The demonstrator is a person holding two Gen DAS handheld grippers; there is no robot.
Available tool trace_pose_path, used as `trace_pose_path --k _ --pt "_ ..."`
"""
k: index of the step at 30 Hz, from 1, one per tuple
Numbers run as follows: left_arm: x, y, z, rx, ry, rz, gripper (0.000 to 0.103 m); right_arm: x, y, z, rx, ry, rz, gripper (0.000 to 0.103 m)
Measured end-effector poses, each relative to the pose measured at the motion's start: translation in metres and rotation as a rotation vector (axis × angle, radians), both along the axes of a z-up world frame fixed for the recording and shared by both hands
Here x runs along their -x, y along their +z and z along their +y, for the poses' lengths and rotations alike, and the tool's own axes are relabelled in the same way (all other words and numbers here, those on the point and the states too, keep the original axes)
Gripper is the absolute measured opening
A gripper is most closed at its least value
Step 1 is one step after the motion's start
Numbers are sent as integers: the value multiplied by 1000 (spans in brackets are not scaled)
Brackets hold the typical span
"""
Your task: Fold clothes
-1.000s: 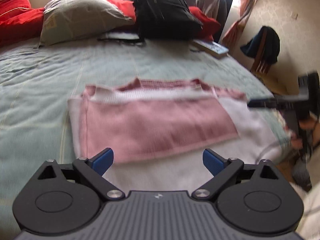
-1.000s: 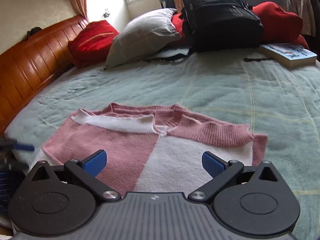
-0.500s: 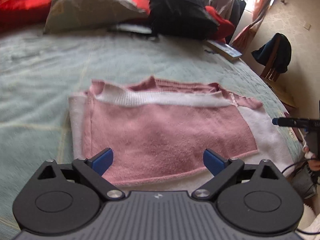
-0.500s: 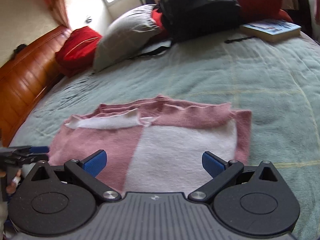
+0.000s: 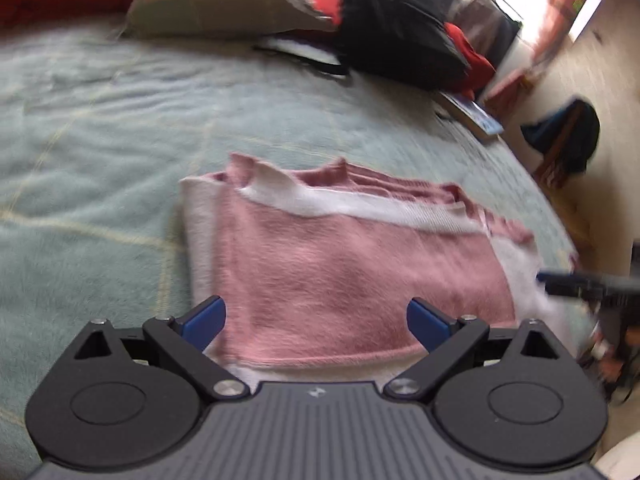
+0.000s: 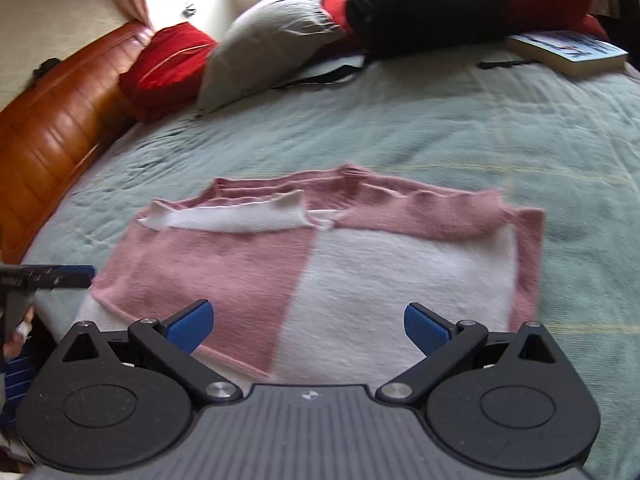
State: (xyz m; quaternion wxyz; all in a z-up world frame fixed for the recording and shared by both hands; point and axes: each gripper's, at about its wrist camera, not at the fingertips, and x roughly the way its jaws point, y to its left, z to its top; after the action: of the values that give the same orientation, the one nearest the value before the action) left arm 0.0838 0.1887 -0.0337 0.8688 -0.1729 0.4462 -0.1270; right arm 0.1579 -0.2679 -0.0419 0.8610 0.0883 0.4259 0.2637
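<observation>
Surface: pale green blanket [image 6: 460, 128] spread over a bed, wooden headboard [image 6: 52, 128] along the left of the right wrist view.
Garment: pink and white knit sweater [image 6: 320, 264] lying flat on the blanket, near the bed's front edge, directly ahead of both grippers.
Done so far: sides apparently turned in, giving a rough rectangle; pink panel laid over white on one half, collar band showing along the far edge.
Left to do: judging by the wide, single-depth shape, at least one more fold across; edges uneven, far collar rumpled, white layer sticking out beyond the pink at the near and left sides.
Left gripper [image 5: 316, 320]: jaws wide apart, empty, hovering over the near hem, touching no cloth as far as visible.
Right gripper [image 6: 308, 322]: jaws likewise wide, empty, above the near hem over the pink and white seam.
Cross view: each tool's dark tip visible at the other's frame edge, near opposite ends of the sweater.
Further out: grey pillow [image 6: 272, 40], red cushion [image 6: 168, 60], black backpack [image 6: 424, 0] and a book [image 6: 568, 50] at the head of the bed, all well apart from the sweater.
Beyond the bed: chair with dark clothing [image 5: 564, 144] by the wall.
In the way: nothing lying on or beside the sweater; bed edge close to its near hem, so some risk of cloth sliding off.
Image quality: left wrist view motion-blurred, fine detail uncertain.
</observation>
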Motion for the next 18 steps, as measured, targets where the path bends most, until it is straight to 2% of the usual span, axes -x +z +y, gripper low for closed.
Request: trace_pose_path --k 4,12,18 --pt "-4 -14 26 123 56 68 97 0 3 18 -17 54 -6 103" --pt "-3 -26 32 128 48 115 97 -4 7 68 -66 209 21 103" --pt "-16 -40 37 217 12 137 98 -2 7 90 -71 268 33 103"
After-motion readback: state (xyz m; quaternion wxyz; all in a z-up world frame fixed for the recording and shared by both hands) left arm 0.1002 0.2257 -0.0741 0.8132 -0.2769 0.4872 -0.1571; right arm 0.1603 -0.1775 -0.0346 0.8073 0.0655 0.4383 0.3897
